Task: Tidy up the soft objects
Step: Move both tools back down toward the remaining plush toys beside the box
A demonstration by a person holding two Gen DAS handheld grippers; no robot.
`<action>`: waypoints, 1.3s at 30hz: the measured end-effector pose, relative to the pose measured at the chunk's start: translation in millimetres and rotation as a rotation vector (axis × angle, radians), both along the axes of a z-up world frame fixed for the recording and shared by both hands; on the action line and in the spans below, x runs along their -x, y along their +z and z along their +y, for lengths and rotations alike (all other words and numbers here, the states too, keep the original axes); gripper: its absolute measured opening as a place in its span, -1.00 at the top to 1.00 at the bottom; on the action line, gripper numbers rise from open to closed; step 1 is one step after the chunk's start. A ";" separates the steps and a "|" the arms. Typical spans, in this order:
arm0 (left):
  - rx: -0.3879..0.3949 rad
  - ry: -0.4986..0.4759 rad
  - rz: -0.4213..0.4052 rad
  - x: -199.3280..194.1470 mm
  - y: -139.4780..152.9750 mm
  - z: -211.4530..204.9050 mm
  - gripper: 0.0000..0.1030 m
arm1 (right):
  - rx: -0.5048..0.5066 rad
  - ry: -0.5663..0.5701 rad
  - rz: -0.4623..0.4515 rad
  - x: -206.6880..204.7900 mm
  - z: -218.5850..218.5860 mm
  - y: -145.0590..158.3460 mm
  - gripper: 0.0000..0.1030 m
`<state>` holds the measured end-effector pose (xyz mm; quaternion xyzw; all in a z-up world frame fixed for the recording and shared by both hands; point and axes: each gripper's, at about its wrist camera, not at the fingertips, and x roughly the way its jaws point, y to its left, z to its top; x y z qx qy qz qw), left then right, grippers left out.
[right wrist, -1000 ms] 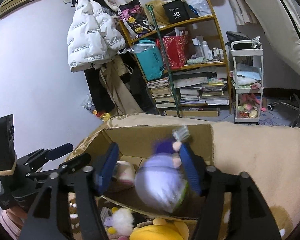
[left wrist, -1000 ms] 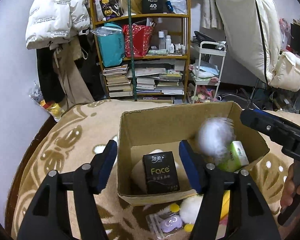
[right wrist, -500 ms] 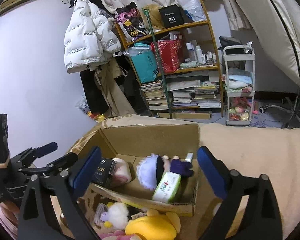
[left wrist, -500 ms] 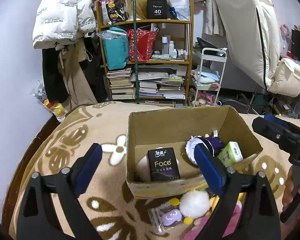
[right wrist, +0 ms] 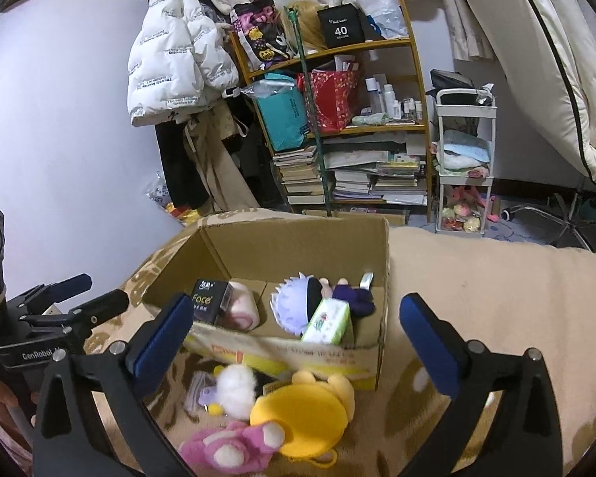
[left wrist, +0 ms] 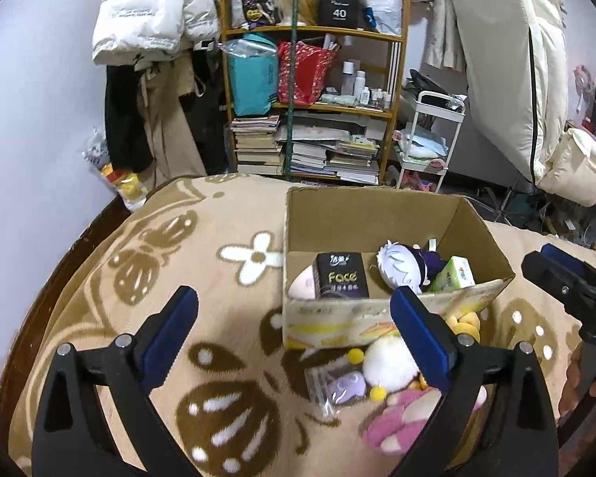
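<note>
Both claws hang empty with their jaws spread wide, above a tan blanket with a brown and white flower pattern [left wrist: 218,262] that covers the bed. The open brown cardboard box [right wrist: 298,250] already holds a black tissue pack printed "Face" [right wrist: 210,304], a pale pink plush [right wrist: 242,310], a white-haired doll in dark purple clothes [right wrist: 298,306] and a green-and-white tissue pack [right wrist: 327,320]. What is left lies in a heap on the blanket just in front of the box's near wall: a round yellow plush with small ears [right wrist: 302,417], a fluffy white pompom toy with yellow nubs [right wrist: 236,389], a pink and white plush [right wrist: 226,447] and a small lilac item in a clear bag [left wrist: 339,383]. The relation that matters is that this heap sits below and between the fingers of the right claw [right wrist: 294,330], with the yellow plush almost centred under it and nearest the camera. For the left claw [left wrist: 294,334] the same heap lies off to its right side, partly hidden behind its right finger, with only bare blanket under its centre. The right claw therefore looks better placed, needing mainly a drop downward. The yellow plush is broad and roundish, its wider span running across the jaw line, so a grip at its eared top edge looks easier than one across the body.
</note>
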<state>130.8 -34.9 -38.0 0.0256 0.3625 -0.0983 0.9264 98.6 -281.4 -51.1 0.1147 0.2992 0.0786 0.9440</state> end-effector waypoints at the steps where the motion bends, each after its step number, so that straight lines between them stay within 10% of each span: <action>1: 0.006 0.003 0.007 3.0 0.8 2.7 -0.87 | -0.005 -0.003 0.002 2.5 -0.8 0.5 -1.00; 39: -0.067 -0.155 -0.039 77.6 -22.1 -41.2 -0.87 | -0.039 -0.010 0.146 55.8 -7.1 -21.8 -1.00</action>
